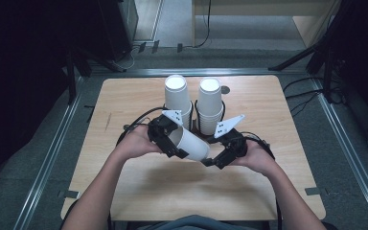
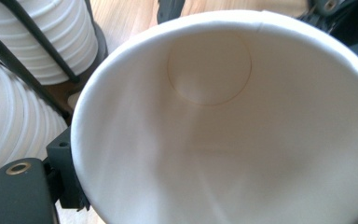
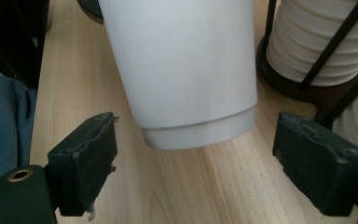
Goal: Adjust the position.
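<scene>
Pale wood grain covers the table [image 1: 139, 191] in front of me, with dark floor and black stands around it. At the far middle of the table, two tall stacks of white paper cups [image 1: 177, 98] stand side by side in a dark wire holder [image 1: 195, 125].

My left gripper [image 1: 172, 139] holds a single white paper cup [image 1: 189, 143] by its rim, jaws clamped on the cup wall. The cup lies tilted on its side above the table, just in front of the stacks, its mouth toward my left hand and its base pointing toward my right. In the left gripper view I look straight into its open mouth [image 2: 223, 126], down to the round bottom.

My right gripper [image 1: 219, 159] sits at the cup's base with its jaws spread wide. In the right gripper view the two black pads [image 3: 86, 158] stand on either side of the base [image 3: 198, 133], apart from it.
</scene>
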`<state>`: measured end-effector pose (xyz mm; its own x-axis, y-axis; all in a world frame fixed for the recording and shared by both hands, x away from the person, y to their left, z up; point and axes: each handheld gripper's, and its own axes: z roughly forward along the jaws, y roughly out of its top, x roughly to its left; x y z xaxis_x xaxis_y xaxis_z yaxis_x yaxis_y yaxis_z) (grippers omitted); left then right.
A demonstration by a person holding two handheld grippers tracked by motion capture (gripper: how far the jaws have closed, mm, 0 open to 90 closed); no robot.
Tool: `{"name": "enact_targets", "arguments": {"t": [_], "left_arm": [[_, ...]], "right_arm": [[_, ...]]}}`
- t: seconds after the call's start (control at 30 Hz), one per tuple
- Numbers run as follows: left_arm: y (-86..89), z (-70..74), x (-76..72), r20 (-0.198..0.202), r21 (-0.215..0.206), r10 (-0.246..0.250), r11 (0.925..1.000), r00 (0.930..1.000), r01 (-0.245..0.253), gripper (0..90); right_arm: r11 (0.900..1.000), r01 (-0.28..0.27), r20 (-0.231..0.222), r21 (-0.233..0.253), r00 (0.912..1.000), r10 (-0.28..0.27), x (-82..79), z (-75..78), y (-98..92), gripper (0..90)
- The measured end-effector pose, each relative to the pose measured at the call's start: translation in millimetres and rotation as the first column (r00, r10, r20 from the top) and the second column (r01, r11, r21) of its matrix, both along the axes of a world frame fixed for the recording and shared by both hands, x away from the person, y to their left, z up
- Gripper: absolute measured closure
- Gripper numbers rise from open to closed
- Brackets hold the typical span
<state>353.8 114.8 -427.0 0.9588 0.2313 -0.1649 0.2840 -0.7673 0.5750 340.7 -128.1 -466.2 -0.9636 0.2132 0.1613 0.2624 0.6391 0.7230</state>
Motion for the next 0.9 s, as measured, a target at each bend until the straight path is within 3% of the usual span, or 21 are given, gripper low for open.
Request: {"name": "enact_targets", "arguments": {"t": [0.1,0.17,0.2,0.3,0.37,0.77,0.83,0.9], "left_arm": [[-2.2,-1.9,0.9,0.004,0.024,0.005,0.9997,1.0,-0.005,11.5],[-5.8,-5.0,2.2,0.019,0.083,-0.002,0.9965,0.9998,0.001,11.5],[-5.8,-5.0,2.2,0.019,0.083,-0.002,0.9965,0.9998,0.001,11.5],[-11.0,-7.9,3.3,0.027,0.15,-0.007,0.9886,0.9996,0.003,11.5],[-13.9,-8.3,4.8,0.031,0.173,-0.009,0.9849,0.9995,0.003,11.5],[-30.8,-6.2,10.0,-0.002,0.232,-0.041,0.9719,0.9992,0.04,11.4],[-35.2,-6.2,13.6,-0.04,0.235,-0.044,0.9707,0.9982,0.052,11.4],[-37.9,-8.3,14.8,-0.052,0.241,-0.034,0.9695,0.998,0.046,11.3]], "right_arm": [[1.0,0.006,0.002,0.003,1.0,-0.006,0.9,0.1,-0.9,14.3],[1.0,0.016,0.002,0.0,0.9999,-0.016,1.7,-0.6,-1.5,14.3],[1.0,0.013,0.002,-0.001,0.9999,-0.013,1.9,-0.9,-1.6,14.3],[1.0,0.006,0.003,-0.008,1.0,-0.006,2.1,-1.5,-0.9,14.3],[1.0,0.009,0.003,-0.015,1.0,-0.008,2.3,-2.1,0.3,14.4],[1.0,0.001,0.018,-0.024,0.9998,0.0,2.5,-7.7,9.6,14.4],[1.0,-0.005,0.012,-0.028,0.9999,0.005,3.3,-9.7,11.9,15.2],[0.999,-0.013,0.018,-0.041,0.9997,0.014,3.8,-12.4,13.7,15.1]]}}
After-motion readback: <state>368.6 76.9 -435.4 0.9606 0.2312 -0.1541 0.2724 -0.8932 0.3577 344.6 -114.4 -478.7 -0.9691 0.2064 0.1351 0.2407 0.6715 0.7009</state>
